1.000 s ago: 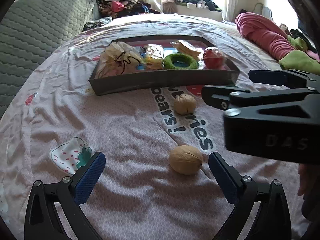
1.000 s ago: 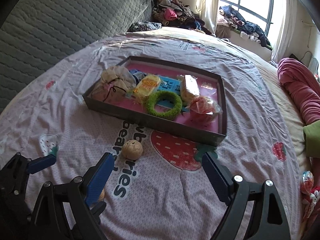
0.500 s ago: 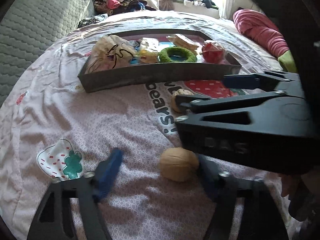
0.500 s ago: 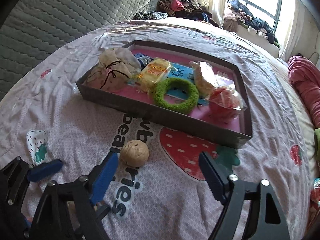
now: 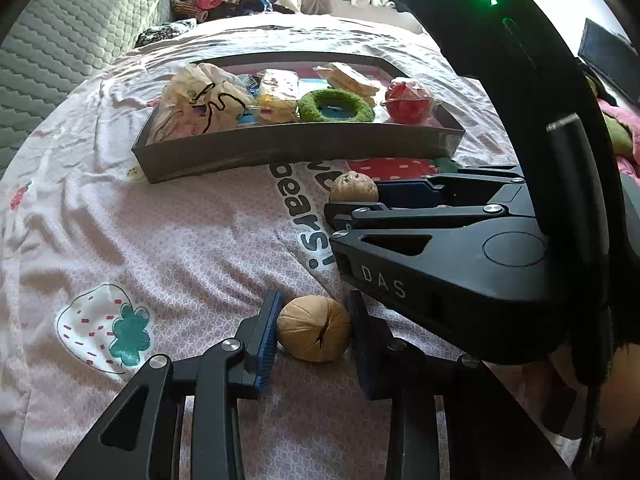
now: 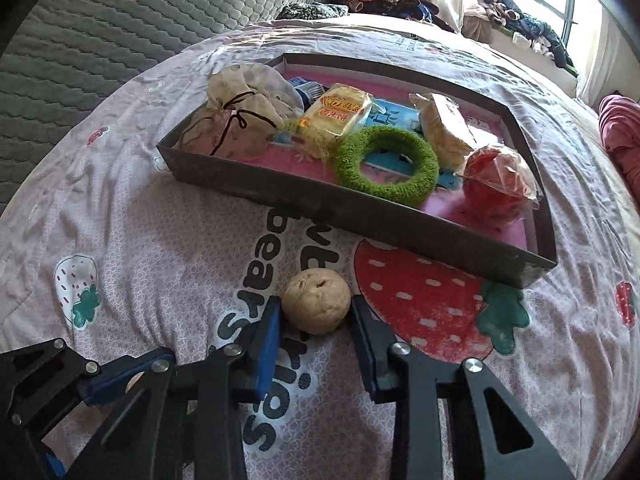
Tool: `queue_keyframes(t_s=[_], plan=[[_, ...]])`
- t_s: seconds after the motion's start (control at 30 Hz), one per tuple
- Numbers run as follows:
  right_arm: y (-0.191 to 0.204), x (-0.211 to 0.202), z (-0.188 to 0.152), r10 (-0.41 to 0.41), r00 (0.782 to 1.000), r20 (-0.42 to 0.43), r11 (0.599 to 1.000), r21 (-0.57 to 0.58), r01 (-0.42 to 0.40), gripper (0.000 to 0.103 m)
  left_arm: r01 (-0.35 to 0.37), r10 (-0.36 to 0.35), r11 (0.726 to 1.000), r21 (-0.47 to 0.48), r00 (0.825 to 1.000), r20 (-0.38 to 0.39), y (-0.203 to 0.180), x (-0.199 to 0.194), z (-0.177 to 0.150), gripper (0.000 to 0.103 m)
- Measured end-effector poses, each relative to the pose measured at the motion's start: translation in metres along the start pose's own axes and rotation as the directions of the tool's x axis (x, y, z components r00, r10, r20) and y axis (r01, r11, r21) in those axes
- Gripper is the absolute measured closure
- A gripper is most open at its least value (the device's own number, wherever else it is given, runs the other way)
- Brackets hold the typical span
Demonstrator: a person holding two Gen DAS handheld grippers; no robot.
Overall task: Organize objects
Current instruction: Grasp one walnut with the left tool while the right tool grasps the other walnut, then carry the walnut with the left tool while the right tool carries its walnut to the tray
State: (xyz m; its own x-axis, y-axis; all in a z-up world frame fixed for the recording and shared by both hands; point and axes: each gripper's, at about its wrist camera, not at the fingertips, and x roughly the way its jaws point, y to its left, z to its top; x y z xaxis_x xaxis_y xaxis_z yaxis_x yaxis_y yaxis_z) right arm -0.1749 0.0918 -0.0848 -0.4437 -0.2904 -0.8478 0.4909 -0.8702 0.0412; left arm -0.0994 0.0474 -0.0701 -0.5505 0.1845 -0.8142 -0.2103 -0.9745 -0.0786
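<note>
Two walnuts lie on the pink strawberry-print bedsheet in front of a grey tray (image 5: 300, 148). The near walnut (image 5: 314, 330) sits between the blue pads of my left gripper (image 5: 314, 300), whose jaws are closing and touch it on both sides. The far walnut (image 6: 316, 312) sits between the tips of my right gripper (image 6: 315, 300), whose jaws are also closing onto it. In the left wrist view the right gripper (image 5: 356, 202) reaches in from the right around that walnut (image 5: 354, 187). Both walnuts rest on the sheet.
The tray (image 6: 320, 200) holds a drawstring pouch (image 6: 240, 120), yellow snack packets (image 6: 340, 114), a green fuzzy ring (image 6: 386, 164) and a red wrapped item (image 6: 496, 180). A grey quilted pillow (image 6: 120, 20) lies at the back left; piled clothes are by the window.
Both grippers have narrowed from wide open onto their walnuts. The right gripper came down and forward around the far walnut; the left one stayed over the near walnut.
</note>
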Motion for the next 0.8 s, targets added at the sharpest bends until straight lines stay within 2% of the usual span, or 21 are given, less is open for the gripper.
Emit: queue_keyframes(t_s=[0.37, 0.8], plan=[[-0.009, -0.011, -0.003, 0.006, 1.0, 0.021, 1.0, 0.015, -0.006, 0.069, 0.001, -0.001, 1.0, 0.002, 1.0, 0.007, 0.0, -0.001, 0.0, 0.07], [-0.011, -0.022, -0.008, 0.014, 0.999, 0.03, 1.0, 0.023, -0.015, 0.069, -0.037, 0.037, 0.999, 0.014, 0.999, 0.019, -0.001, -0.009, 0.003, 0.07]])
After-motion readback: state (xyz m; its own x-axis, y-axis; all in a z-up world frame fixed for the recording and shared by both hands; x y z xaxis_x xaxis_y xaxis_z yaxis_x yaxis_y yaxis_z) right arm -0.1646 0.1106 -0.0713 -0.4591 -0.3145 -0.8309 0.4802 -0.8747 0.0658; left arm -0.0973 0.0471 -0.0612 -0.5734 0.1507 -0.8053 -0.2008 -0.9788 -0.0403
